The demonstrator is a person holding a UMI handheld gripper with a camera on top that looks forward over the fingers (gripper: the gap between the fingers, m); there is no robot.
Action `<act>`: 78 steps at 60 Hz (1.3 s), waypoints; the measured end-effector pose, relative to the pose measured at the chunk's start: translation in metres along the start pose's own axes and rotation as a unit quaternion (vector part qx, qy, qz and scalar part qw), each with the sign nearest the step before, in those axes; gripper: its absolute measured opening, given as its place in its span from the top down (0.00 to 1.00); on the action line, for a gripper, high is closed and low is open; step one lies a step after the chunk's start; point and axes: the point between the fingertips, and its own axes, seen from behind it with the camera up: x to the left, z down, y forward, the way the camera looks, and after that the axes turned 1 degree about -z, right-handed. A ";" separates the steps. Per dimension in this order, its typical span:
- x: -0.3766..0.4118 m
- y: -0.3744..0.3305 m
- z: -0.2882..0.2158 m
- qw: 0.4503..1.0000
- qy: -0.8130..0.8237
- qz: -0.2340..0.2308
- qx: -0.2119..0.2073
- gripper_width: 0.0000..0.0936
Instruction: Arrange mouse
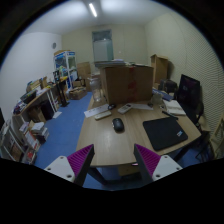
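Observation:
A dark computer mouse [118, 124] lies on the light wooden desk [125, 145], to the left of a black mouse pad [163, 132]. My gripper [113, 162] hovers well in front of the desk, above its near edge, with its fingers [80, 159] spread wide and nothing between them. The mouse lies beyond the fingers, ahead and slightly right of their middle. The purple pads face each other across an empty gap.
A white keyboard [102, 112] lies at the desk's left, a monitor [189, 96] at its right. A large cardboard box [127, 83] stands at the desk's far end. Shelves with clutter [30, 115] line the left wall; blue floor [60, 125] lies between.

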 end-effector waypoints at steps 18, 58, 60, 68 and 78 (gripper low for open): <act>-0.024 0.079 -0.001 1.000 -0.007 -0.001 0.016 0.12; -0.032 0.334 -0.015 0.995 -0.078 -0.058 0.029 0.20; -0.032 0.334 -0.016 0.996 -0.074 -0.052 0.025 0.23; -0.030 0.337 -0.015 0.997 -0.069 -0.036 0.027 0.49; -0.033 0.331 -0.012 0.997 -0.042 -0.001 0.068 0.58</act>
